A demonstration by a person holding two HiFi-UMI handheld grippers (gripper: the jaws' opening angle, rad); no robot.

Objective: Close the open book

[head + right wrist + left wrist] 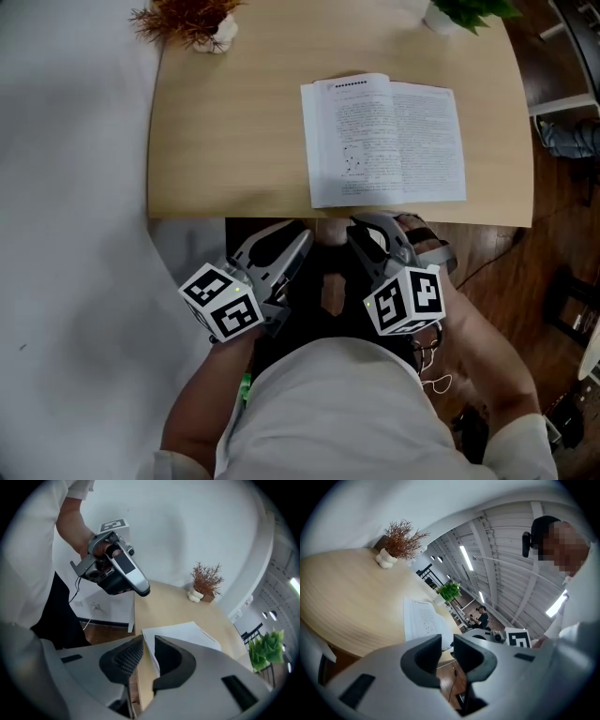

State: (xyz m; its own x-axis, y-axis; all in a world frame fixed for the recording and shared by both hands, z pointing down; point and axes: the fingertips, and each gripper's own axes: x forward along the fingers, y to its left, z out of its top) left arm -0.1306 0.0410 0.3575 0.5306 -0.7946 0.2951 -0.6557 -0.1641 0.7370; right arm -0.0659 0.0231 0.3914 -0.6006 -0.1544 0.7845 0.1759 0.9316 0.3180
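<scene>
Item one: open book point(384, 141), lying flat with pages up on my desk point(234, 122), centre-right of the head view, near the desk's lower edge.
Item two: left tongs point(292, 242), lower centre-left, just below the desk edge and clear of the book. They are slightly spread with nothing between them.
Item three: right tongs point(367, 234), just right of the left pair, parted by a narrow gap and pinching nothing.
Item four: dried reddish plant point(187, 21), upper left.
Item five: green plant point(464, 11), upper right.
</scene>
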